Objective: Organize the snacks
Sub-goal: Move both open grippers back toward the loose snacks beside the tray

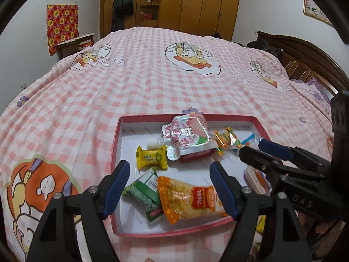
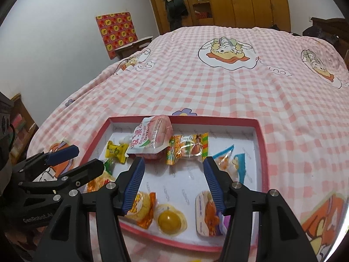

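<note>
Hovering over the near half of the shallow red-rimmed white cardboard tray [image 1: 115, 152], the left claw [image 1: 170, 187] stood wide open and held nothing; the right claw [image 2: 173, 185] likewise gaped empty above the tray's middle. Between the left blue ribbed pads [image 1: 116, 187] lay the orange crinkled noodle-snack packet [image 1: 192, 198], overlapping the green foil packet [image 1: 144, 192]. Beyond sat the yellow wrapped candy [image 1: 151, 157] and the silver spouted peach-drink pouch [image 1: 187, 137], which rested against the far rim. Near the right claw: the clear yellow jelly cup [image 2: 170, 219] and the white-lidded sauce cup [image 2: 206, 214].

Risks, judged: the two claws worked close together and might collide; a closing left claw might pinch both overlapping packets; the light tray might skid or tip on soft bedding; the jelly cup might squash.

Surface: bed with pink-and-white checked cartoon-print cover [image 1: 152, 83], rumpled, yielding. Room: wooden wardrobe [image 1: 200, 2], white walls, red-and-yellow patterned hanging [image 1: 62, 25], dark carved headboard [image 1: 305, 54].
</note>
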